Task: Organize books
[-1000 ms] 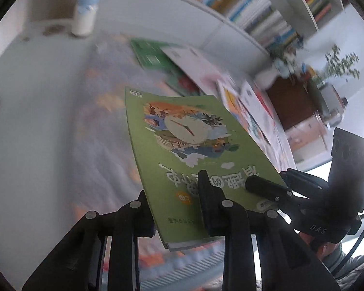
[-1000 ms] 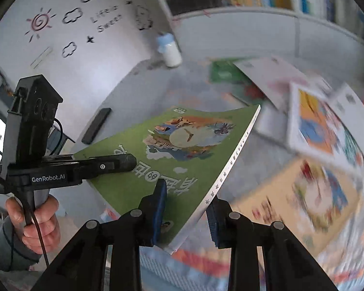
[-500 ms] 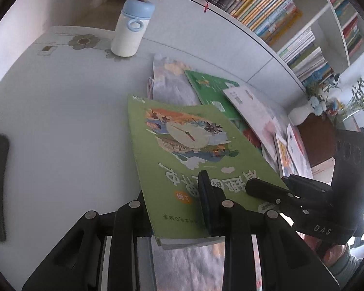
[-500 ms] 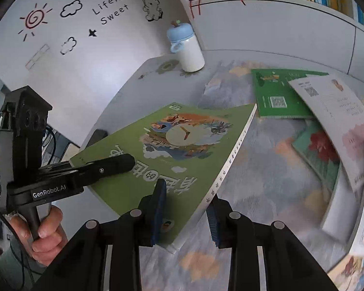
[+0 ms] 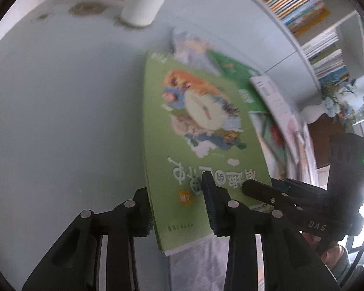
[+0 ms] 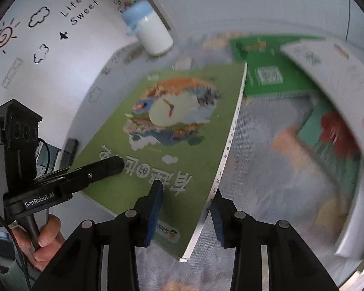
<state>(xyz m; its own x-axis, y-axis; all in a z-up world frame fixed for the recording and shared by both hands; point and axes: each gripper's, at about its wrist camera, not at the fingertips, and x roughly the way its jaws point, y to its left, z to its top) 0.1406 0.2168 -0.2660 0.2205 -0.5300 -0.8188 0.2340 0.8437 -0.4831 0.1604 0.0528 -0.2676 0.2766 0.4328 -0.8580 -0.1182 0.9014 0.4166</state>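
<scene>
A green book with a clock on its cover (image 5: 194, 133) (image 6: 172, 145) hangs tilted low over the white table (image 5: 60, 121), near end toward me. My left gripper (image 5: 176, 194) straddles its near left corner. My right gripper (image 6: 186, 194) straddles the near spine corner. Both pairs of jaws are opening. The book is still between them, and a thin gap shows beside the right pad (image 6: 217, 218). Each view also shows the other gripper's upper finger lying across the cover: the right one (image 5: 257, 188) and the left one (image 6: 104, 167).
A white bottle with a blue cap (image 5: 143, 2) (image 6: 150, 34) stands at the back. Other books lie on a patterned cloth (image 6: 267, 181) to the right: a dark green one (image 6: 267, 72) and a white one (image 6: 327, 68). A flat black object (image 6: 69, 152) lies left. Bookshelves (image 5: 303, 12) line the wall.
Both grippers have carried the green book left and down, off the cloth and over the bare white table, nearer the bottle. Their jaws now stand slightly wider.
</scene>
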